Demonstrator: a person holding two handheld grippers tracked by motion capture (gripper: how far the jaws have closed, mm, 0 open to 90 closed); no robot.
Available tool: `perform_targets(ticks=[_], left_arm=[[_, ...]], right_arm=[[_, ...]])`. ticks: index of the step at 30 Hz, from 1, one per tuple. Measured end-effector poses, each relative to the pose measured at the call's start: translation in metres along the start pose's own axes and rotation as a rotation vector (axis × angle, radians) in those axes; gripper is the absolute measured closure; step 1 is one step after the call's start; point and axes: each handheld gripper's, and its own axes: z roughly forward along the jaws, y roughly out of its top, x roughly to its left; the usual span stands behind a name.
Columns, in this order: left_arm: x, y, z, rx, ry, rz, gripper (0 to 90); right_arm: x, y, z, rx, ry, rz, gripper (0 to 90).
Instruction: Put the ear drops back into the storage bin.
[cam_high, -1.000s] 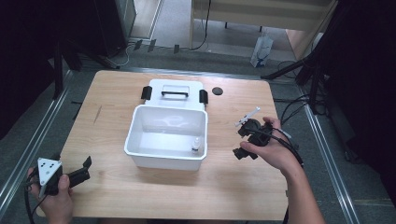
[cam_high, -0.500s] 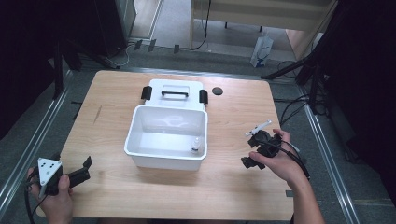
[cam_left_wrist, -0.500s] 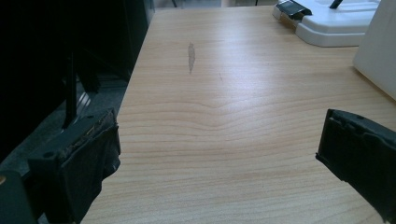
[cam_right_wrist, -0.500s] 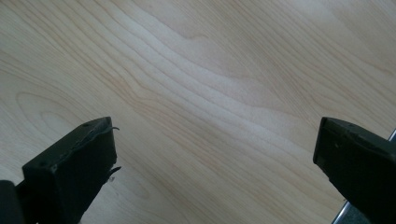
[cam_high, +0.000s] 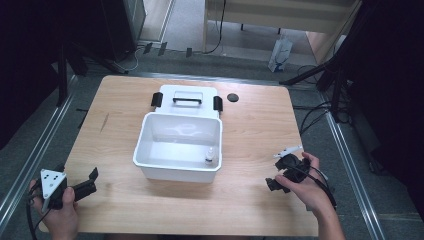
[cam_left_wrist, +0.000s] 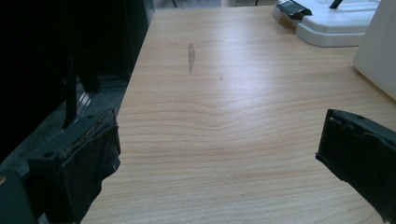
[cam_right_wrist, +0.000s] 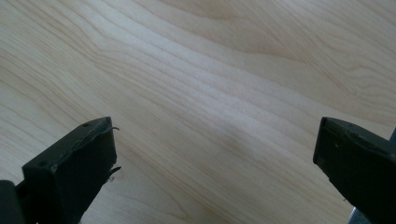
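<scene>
Pulling back toward the near right edge of the table (cam_high: 250, 130): right gripper (cam_high: 279, 172), a second ago up close beside the right wall of the box (cam_high: 175, 172), now well clear of it and low over bare wood. Jaws wide apart in the right gripper view, nothing between them but wood grain. Likely meaning: drop-off done, hand retreating to rest.

Standing upright inside the box, at its near right corner and close against the wall: bottle (cam_high: 210, 155), small, pale, dark-capped. No shift in it across the last second. Nothing else visible in the box.

Lying ahead and to the left of the right gripper, with the box wall between them and a good stretch of table besides. Farther off from the left gripper (cam_high: 90, 182), which sits at the near left corner, unmoved, jaws likewise spread and empty, pointed along the table toward the box's left side.

Resting flat just behind the box, handle up, black latches at each end: lid (cam_high: 187, 95), untouched. Judging from that, closing up probably the step left, calling for a reach over or around the box from either side.
</scene>
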Motion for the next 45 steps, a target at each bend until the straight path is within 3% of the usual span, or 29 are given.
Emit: perform_targets(ticks=[4,17,31,36,40,45], left_arm=[[0.000,0.000,0.000,0.000,0.000,0.001,0.0],[0.000,0.000,0.000,-0.002,0.001,-0.001,0.0],[-0.001,0.000,0.000,-0.001,0.004,0.004,0.0],[-0.001,0.000,0.000,0.000,0.006,0.005,0.0],[0.000,0.000,0.001,0.009,0.008,0.003,0.0],[0.001,0.001,0.001,0.012,0.006,-0.017,0.0]], right_arm=[[-0.003,-0.013,0.003,-0.017,-0.010,0.026,0.0],[-0.005,-0.055,0.012,-0.144,-0.039,0.121,0.0],[-0.001,-0.108,0.017,-0.367,-0.055,0.263,0.0],[-0.003,-0.122,0.012,-0.464,-0.037,0.359,0.0],[-0.007,-0.124,0.012,-0.464,-0.029,0.419,0.0],[-0.005,-0.122,0.013,-0.437,-0.059,0.409,0.0]])
